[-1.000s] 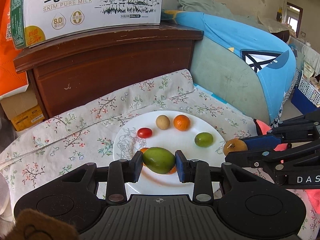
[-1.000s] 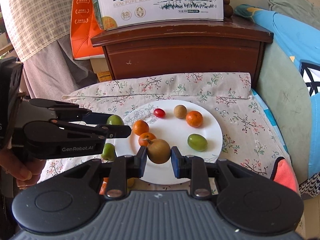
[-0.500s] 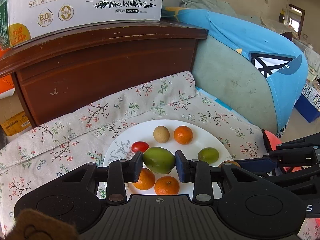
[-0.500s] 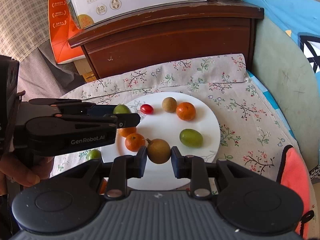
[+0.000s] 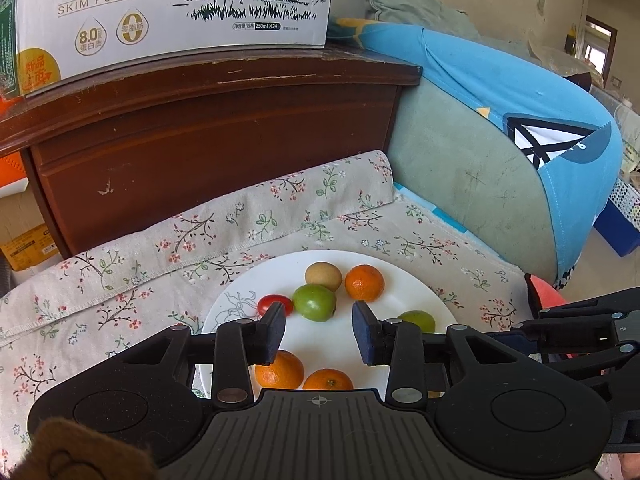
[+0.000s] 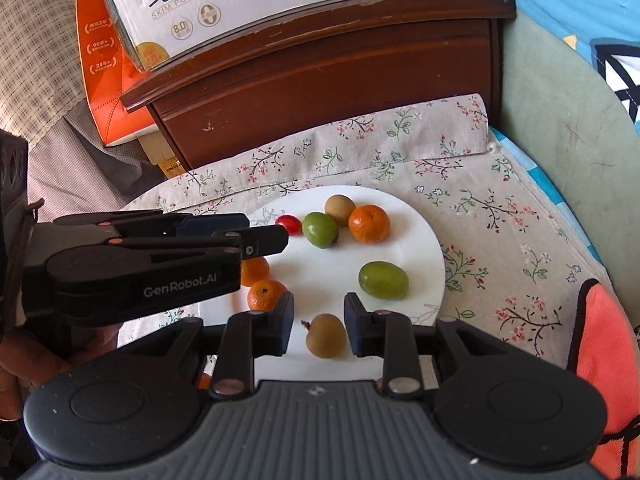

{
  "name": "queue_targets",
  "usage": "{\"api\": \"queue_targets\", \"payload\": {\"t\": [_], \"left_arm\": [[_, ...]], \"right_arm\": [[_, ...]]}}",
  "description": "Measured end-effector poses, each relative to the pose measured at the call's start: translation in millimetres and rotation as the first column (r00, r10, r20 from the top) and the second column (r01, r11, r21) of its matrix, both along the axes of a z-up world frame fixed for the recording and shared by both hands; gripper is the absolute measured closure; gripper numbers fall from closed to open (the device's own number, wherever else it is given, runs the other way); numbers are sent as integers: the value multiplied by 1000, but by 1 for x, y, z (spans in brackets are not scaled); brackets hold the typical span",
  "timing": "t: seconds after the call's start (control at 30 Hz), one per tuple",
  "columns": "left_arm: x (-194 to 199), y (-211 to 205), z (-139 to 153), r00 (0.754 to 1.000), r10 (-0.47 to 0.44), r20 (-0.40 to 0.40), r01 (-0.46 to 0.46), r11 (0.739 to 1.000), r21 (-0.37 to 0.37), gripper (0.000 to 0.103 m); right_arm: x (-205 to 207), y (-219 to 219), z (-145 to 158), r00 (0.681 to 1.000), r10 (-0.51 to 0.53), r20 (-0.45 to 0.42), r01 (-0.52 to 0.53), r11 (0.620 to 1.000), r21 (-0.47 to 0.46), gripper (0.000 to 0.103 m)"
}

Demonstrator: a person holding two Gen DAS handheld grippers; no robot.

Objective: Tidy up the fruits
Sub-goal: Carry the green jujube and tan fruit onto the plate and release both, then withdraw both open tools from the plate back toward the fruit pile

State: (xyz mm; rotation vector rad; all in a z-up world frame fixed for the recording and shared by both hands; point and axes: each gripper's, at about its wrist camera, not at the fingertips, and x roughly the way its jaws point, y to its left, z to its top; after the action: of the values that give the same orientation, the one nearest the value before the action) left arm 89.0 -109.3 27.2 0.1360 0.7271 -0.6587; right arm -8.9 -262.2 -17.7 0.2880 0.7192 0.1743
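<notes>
Fruits sit on the white plate; both grippers' jaws have just been opening, apart, releasing green fruit and brown fruit; next, withdraw.

The plate looks like glossy white china. Under it lies a matt woven cloth printed with flowers. The cabinet is dark varnished wood, scuffed along its top edge. The milk box on it is printed cardboard.
</notes>
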Motion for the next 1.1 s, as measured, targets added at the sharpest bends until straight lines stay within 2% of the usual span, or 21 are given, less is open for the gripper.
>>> {"api": "queue_targets", "payload": {"t": [0.07,0.17,0.23,0.33,0.43,0.57,0.77,0.83,0.93,1.1], "left_arm": [[-2,2,5,1000,14,15,-13,1000,-9,53],[-7,6,12,1000,18,24,-17,1000,-15,45],[-10,9,16,999,33,32,-33,999,-13,34],[-16,16,21,998,42,40,-41,999,-14,30],[-21,23,26,998,51,41,-51,999,-14,22],[-30,36,30,996,67,54,-67,998,2,19],[-44,56,33,994,108,22,-108,994,11,13],[-47,61,32,992,127,3,-127,992,23,13],[-54,70,31,987,157,-10,-157,987,34,13],[-68,84,28,982,189,-24,-188,982,34,13]], "right_arm": [[0,0,2,1000,2,1,-2,1000,9,72],[0,1,4,1000,5,5,-6,1000,5,67],[-1,2,6,1000,5,11,-5,1000,-2,65],[-4,4,10,1000,5,19,-5,1000,-6,62],[-9,6,14,1000,2,26,-1,1000,-21,52],[-18,11,17,999,-2,38,4,999,-47,45],[-30,19,16,1000,-12,25,13,998,-63,44],[-37,21,16,999,-20,25,21,998,-66,43],[-51,25,15,999,-28,23,29,997,-74,35],[-72,34,12,999,-24,37,27,994,-102,31]]}}
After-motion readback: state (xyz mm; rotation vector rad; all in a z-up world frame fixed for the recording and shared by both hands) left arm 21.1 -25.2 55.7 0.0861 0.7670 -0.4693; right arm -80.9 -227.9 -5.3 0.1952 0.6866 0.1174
